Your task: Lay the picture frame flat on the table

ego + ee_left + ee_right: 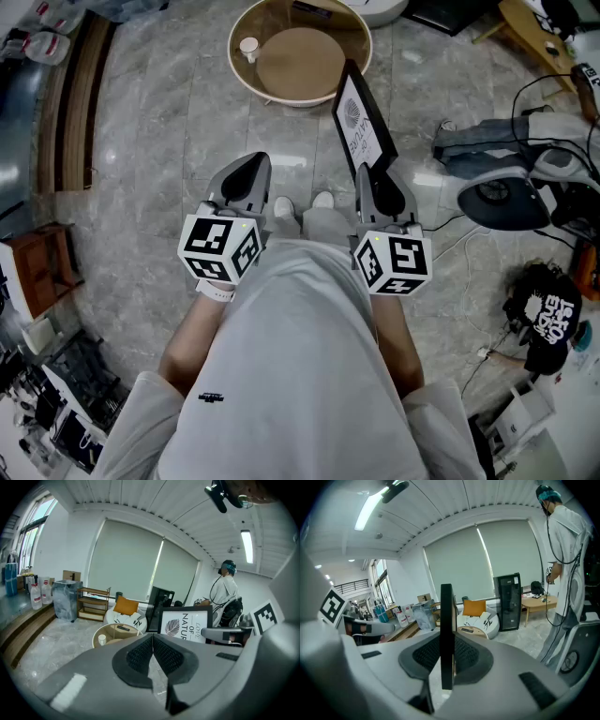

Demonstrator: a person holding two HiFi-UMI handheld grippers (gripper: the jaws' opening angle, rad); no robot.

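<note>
the right gripper (373, 174) is clamped on the lower edge of the picture frame (360, 120), which stands upright in the upper middle of the head view, its white print turned toward the left of the frame. in the right gripper view the frame (447, 630) shows edge-on as a dark vertical strip, with both pads (465, 656) pressed against it. the left gripper (247, 171) hangs at centre left, jaws closed together on nothing. the frame is in the air over the marble floor (150, 159), not lying on the round low table (246, 71) at the top centre, where a small white cup (248, 47) stands.
</note>
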